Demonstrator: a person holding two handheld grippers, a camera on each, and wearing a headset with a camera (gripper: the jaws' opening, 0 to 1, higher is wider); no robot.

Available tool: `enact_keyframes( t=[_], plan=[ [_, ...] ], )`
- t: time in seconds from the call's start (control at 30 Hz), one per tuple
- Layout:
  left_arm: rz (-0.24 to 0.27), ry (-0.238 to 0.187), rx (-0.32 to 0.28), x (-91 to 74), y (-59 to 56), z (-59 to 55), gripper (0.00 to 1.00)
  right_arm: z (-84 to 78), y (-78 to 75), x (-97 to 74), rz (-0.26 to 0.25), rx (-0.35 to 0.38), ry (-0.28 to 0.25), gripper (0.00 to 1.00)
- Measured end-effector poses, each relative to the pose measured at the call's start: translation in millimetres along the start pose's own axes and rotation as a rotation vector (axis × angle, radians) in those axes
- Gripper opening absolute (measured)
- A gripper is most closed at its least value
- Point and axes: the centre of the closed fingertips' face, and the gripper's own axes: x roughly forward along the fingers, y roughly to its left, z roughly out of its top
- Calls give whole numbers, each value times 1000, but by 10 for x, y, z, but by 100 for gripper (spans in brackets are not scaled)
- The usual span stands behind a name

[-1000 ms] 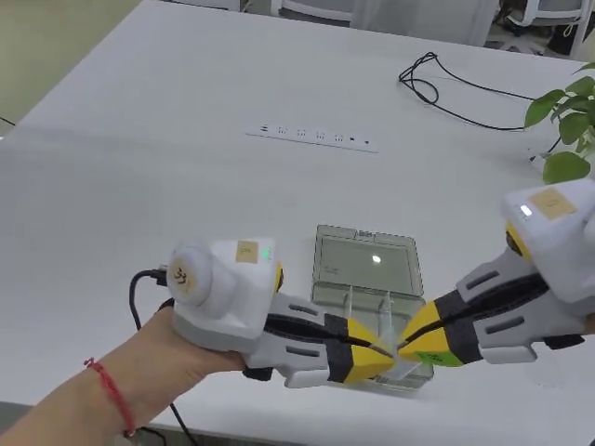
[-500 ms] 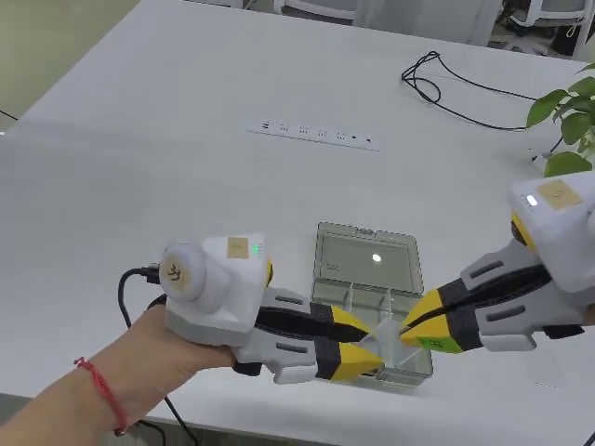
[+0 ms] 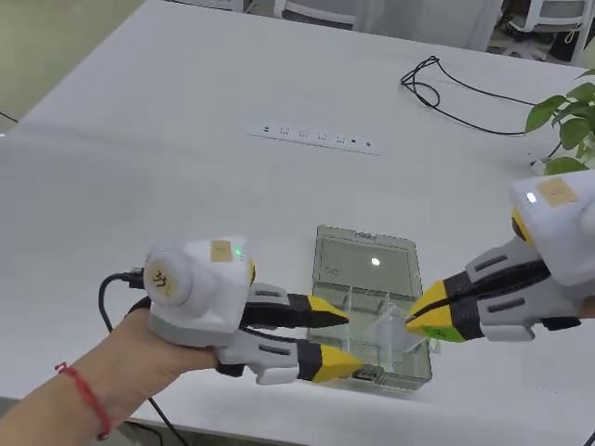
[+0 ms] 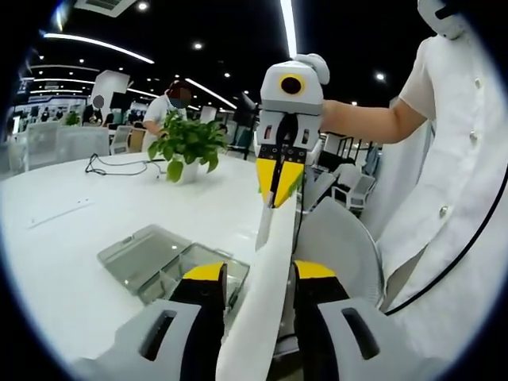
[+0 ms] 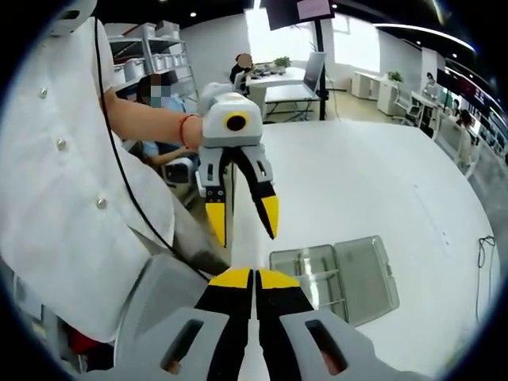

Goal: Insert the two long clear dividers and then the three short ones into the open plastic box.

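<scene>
Insertion step: my right tongs (image 3: 415, 322) clamped a clear divider (image 3: 383, 327) over the box (image 3: 364, 265), left tongs (image 3: 349, 342) spread around it. Next I needed slot alignment, then a push down.

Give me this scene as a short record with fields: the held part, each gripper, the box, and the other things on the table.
held part: clear divider, in the air above the box base
right gripper: jaws shut on one end of the clear divider
left gripper: jaws open, the clear divider passes between them
open plastic box: on the white table, lid laid flat behind the base
other things: power strip, black cable, plant
</scene>
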Motion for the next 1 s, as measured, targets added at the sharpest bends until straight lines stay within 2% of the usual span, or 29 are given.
enact_keyframes(
  t=[0.17,0.53,1.0],
  plan=[
    [32,12,9,-25,80,-38,43,-35,-115,1,-22,2,10,3],
    [82,52,27,-72,211,-159,62,-93,-366,73,-70,-6,25,3],
    [137,65,25,-121,345,-233,81,-275,-590,264,-96,-10,44,3]
  ],
)
